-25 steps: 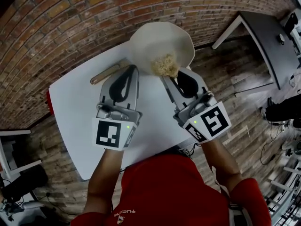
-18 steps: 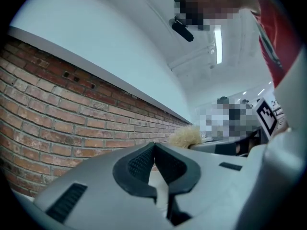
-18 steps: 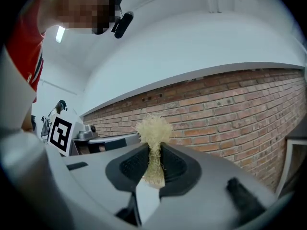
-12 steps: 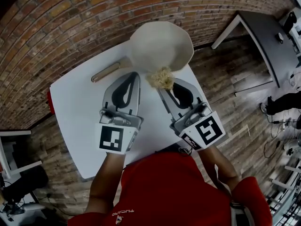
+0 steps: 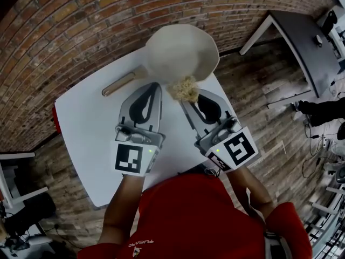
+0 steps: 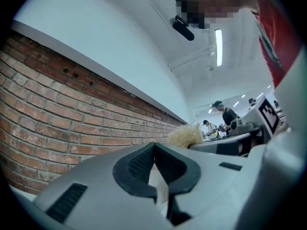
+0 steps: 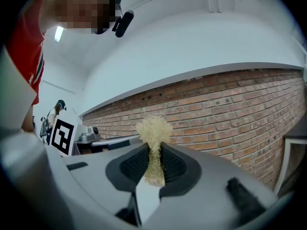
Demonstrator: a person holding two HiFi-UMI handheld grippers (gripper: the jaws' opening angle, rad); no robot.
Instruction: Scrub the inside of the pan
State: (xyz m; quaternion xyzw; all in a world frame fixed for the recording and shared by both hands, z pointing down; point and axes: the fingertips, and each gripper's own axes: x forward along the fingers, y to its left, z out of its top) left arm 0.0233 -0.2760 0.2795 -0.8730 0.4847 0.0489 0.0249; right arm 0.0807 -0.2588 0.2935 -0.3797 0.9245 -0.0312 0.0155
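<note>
- The white table (image 5: 89,125) lies under both grippers, with a brick wall beyond its far edge, ahead of them.
- The pan (image 5: 180,47), pale cream inside, sits just ahead of both grippers' tips at the table's far edge. Its open side faces up, and its long handle (image 5: 119,83) runs off ahead and to the left of the left gripper.
- The left gripper (image 5: 154,86) rests low over the table, pointing at the pan's near rim. Its jaws are closed tip to tip with nothing between them.
- The right gripper (image 5: 190,98) sits just beside it, angled in toward the same rim, and its jaws are clamped on the scrubber.
- The scrubber (image 5: 184,88), a straw-coloured tuft, sticks out past the right gripper's tips at the pan's near rim, outside the bowl. Whether it touches the rim cannot be told.
</note>
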